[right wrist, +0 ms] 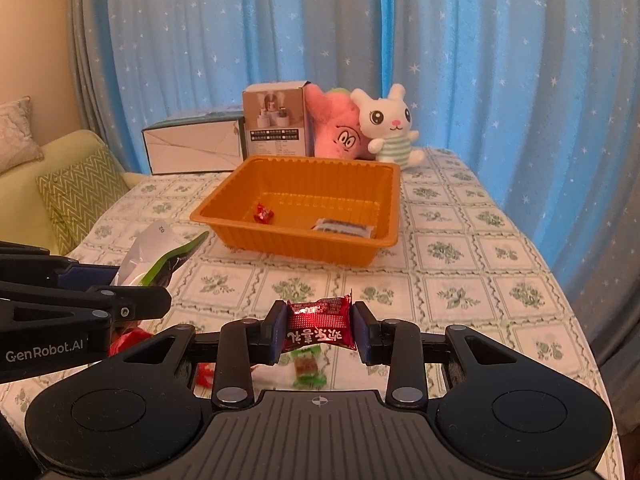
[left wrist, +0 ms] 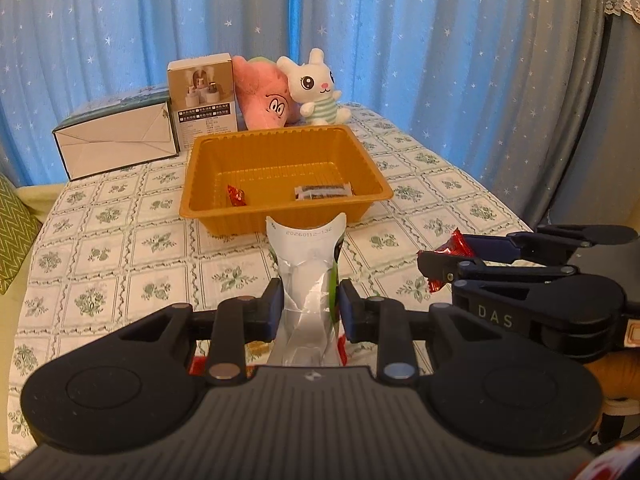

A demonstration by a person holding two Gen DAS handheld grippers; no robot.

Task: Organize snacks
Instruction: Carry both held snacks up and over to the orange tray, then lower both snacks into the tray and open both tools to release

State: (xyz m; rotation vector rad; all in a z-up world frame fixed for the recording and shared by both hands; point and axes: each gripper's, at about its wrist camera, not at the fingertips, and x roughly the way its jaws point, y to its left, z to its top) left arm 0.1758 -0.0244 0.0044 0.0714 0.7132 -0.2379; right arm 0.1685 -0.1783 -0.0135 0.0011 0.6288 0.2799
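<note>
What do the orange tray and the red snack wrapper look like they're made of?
Tray: probably thin moulded plastic, semi-glossy, judging by the ribbed walls and rolled rim. Wrapper: seemingly metallised foil film, shiny and crinkled, with bright glints and crimped ends.

Glossy foil candy wrapper (right wrist: pixel 320 322) — ribbed plastic tray (right wrist: pixel 304 248) — printed cloth tablecloth (right wrist: pixel 460 264).

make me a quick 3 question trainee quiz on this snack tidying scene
1. True or false: the orange tray is empty.
2. What does the right gripper hold? A) red snack packet B) green candy C) nothing
3. Fill in: the left gripper is shut on a white and ____ pouch.

Key
1. False: a small red candy and a dark-printed packet lie in it.
2. A, the red snack packet.
3. Green.
</note>
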